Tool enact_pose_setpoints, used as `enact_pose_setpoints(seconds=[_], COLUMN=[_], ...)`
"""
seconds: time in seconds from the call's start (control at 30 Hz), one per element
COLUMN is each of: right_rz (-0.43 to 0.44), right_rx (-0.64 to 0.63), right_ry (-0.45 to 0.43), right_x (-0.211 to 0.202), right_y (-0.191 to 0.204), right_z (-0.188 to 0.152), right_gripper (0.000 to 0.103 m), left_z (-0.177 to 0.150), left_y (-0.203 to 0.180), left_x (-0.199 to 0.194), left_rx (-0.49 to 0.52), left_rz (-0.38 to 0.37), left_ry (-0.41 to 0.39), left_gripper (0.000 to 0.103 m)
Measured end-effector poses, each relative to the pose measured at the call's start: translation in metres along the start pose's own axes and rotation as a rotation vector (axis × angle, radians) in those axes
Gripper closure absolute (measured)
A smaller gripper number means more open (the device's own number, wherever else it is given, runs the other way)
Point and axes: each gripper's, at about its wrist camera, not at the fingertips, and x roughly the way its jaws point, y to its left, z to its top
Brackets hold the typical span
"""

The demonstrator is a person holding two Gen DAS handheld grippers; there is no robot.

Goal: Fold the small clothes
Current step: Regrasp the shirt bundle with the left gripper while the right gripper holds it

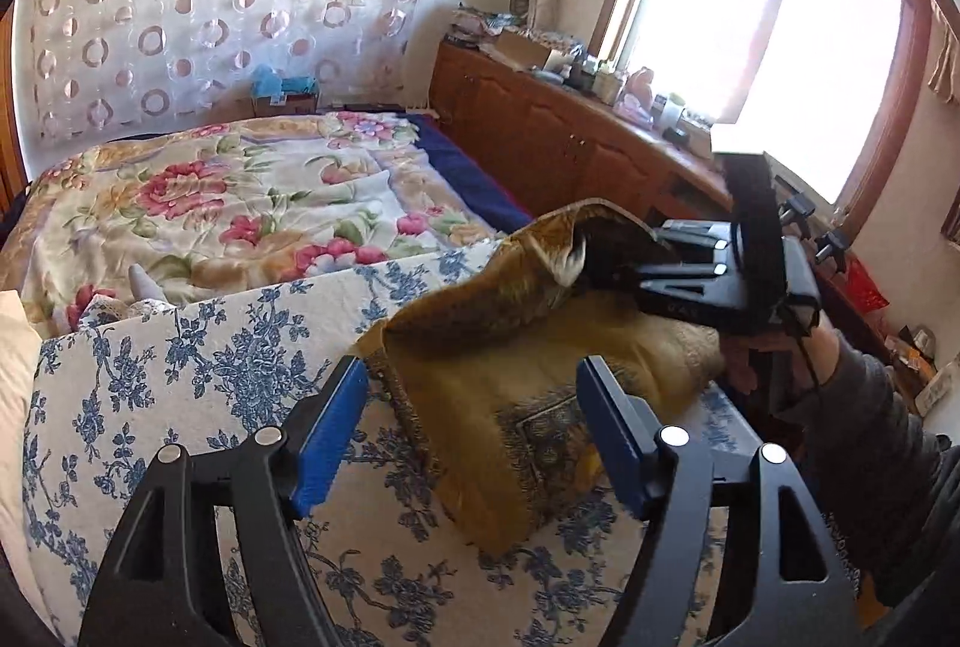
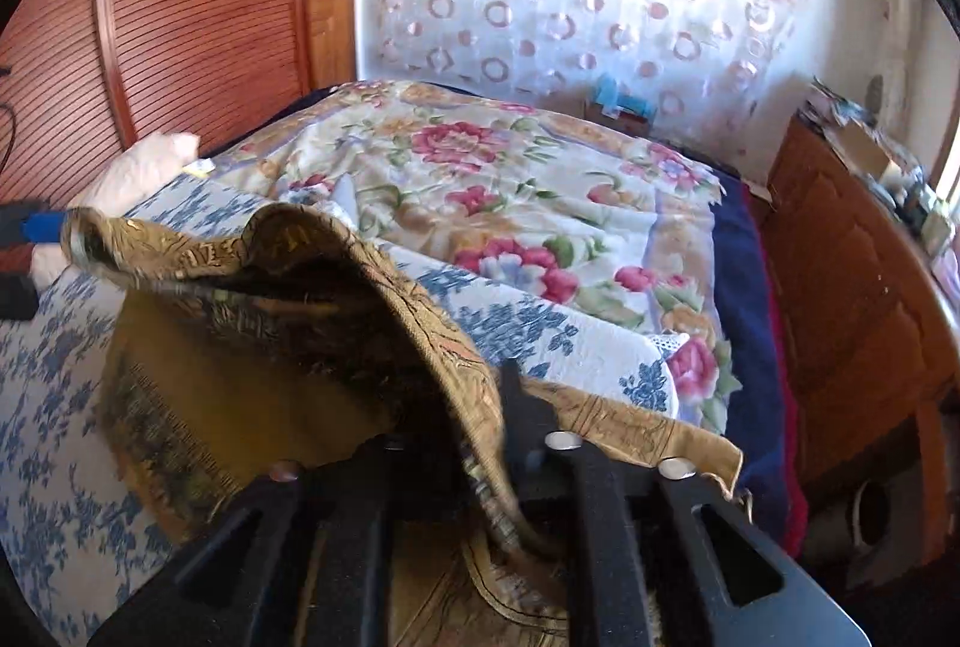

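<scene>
Left tool (image 1: 474,443) gapes over the cloth (image 1: 510,407), right tool (image 1: 606,269) lifting its edge.

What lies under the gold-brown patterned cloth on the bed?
The gold-brown cloth rests on a blue-flowered white cover. Its raised flap shows its own dark underside; what the flat part covers is hidden.

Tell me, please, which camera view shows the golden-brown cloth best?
The left wrist view: the golden-brown cloth shows nearly whole on the blue floral cover, one edge lifted by the right gripper. The right wrist view shows only its raised fold, close, blurred, partly behind the fingers.
</scene>
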Motion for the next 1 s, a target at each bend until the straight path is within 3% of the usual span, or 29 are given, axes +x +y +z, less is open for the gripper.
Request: enact_pose_setpoints(seconds=[0.07, 0.33, 0.43, 0.57, 0.73, 0.83, 1.0], right_rz=[-0.010, -0.179, -0.133, -0.059, -0.069, -0.056, 0.011], right_rx=[0.045, 0.155, 0.200, 0.248, 0.274, 0.300, 0.365], right_ry=[-0.029, -0.130, -0.130, -0.040, 0.058, 0.078, 0.120], right_x=[-0.002, -0.044, -0.060, -0.057, -0.039, -0.035, -0.024], right_y=[-0.006, -0.033, -0.038, -0.045, -0.054, -0.058, -0.074], right_z=[0.007, 0.019, 0.005, -0.021, -0.043, -0.047, -0.046], right_gripper=[0.048, 0.039, 0.031, 0.028, 0.028, 0.028, 0.028], left_z=[0.000, 0.001, 0.001, 0.000, 0.001, 0.004, 0.004], left_y=[0.005, 0.030, 0.039, 0.044, 0.038, 0.037, 0.037], left_x=[0.012, 0.058, 0.069, 0.082, 0.094, 0.096, 0.099], left_rx=[-0.005, -0.052, -0.081, -0.123, -0.134, -0.145, -0.153], left_rz=[0.016, 0.060, 0.049, -0.003, -0.057, -0.074, -0.092], left_ry=[0.026, 0.136, 0.171, 0.204, 0.232, 0.236, 0.238], left_gripper=[0.030, 0.030, 0.030, 0.030, 0.048, 0.052, 0.069])
